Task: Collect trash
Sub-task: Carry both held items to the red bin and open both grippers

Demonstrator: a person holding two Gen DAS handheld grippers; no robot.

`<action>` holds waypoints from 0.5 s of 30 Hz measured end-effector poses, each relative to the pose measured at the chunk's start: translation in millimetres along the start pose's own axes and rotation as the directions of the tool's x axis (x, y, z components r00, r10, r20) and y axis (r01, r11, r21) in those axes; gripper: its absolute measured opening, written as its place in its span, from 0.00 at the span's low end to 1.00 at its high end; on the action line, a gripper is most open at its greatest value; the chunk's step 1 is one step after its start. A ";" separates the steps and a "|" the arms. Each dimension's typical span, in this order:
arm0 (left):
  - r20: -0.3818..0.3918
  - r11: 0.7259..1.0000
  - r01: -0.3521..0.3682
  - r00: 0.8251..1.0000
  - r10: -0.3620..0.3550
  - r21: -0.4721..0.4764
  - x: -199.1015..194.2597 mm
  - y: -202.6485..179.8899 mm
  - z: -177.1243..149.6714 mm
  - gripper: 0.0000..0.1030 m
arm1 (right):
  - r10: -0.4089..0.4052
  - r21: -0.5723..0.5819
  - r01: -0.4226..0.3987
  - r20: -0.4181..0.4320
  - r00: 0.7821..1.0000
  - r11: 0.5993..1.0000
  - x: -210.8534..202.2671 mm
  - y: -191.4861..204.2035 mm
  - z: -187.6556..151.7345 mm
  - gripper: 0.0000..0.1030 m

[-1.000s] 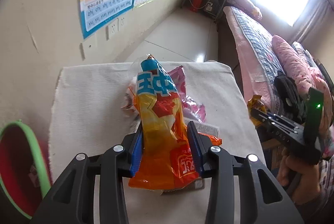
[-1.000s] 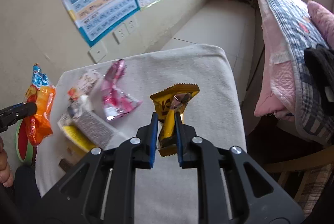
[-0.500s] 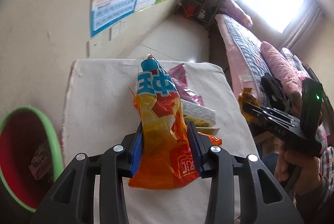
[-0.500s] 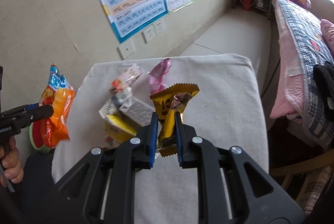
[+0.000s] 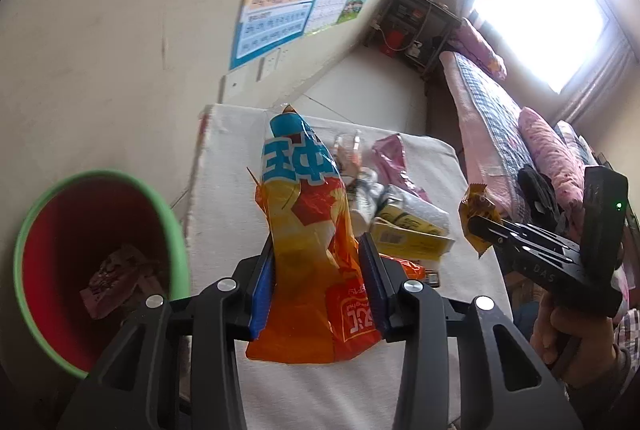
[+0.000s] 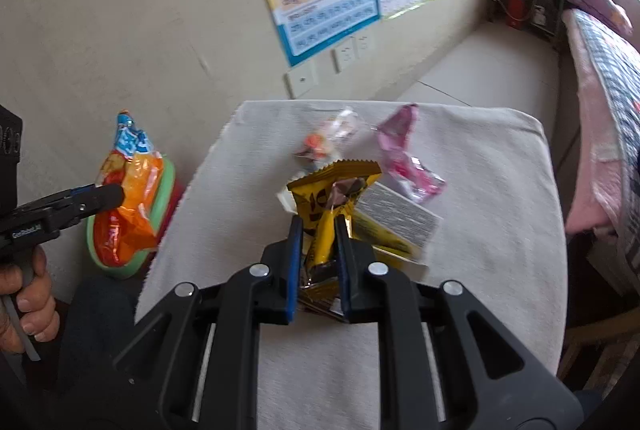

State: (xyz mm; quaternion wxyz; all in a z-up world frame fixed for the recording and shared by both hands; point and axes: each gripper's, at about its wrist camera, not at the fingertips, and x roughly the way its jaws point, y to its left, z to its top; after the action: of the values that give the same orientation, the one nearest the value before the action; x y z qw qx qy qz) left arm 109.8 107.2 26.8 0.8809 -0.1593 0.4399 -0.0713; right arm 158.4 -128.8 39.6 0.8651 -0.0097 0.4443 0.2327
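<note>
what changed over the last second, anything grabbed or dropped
Nothing was grabbed or dropped. The left gripper carried its orange snack bag sideways toward the green-rimmed bin, now fuller in its view. The right gripper followed with the yellow wrapper. Both grips and the trash on the table are unchanged.

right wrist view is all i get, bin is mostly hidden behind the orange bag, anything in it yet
Observer: Yes. In the left wrist view the bin is red inside with a green rim, and a crumpled wrapper lies at its bottom.
Operator: is the orange bag over the bin now
Observer: Not clearly. The left gripper holds the orange bag with the towel-covered table behind it; the bin sits to its left.
Operator: anything under the grey box
Observer: A yellow box.
</note>
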 end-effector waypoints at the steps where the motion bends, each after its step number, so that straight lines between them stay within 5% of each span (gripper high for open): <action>1: 0.005 1.000 -0.003 1.000 0.003 -0.012 -2.4 6.4 -0.4 0.36 | 0.005 -0.010 -0.005 0.000 1.000 1.000 0.7 5.8 1.7 0.16; 15: 0.065 0.982 -0.130 0.988 0.140 -0.133 -55.0 96.6 -0.5 0.36 | 0.151 -0.152 -0.153 -0.024 0.988 0.977 29.6 117.7 34.6 0.16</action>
State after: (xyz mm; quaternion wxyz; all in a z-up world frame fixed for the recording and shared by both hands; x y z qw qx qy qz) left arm 74.9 212.5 34.8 0.8873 -0.1881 0.4204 0.0232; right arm 151.1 -4.5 60.0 0.8388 -0.0438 0.4298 0.3314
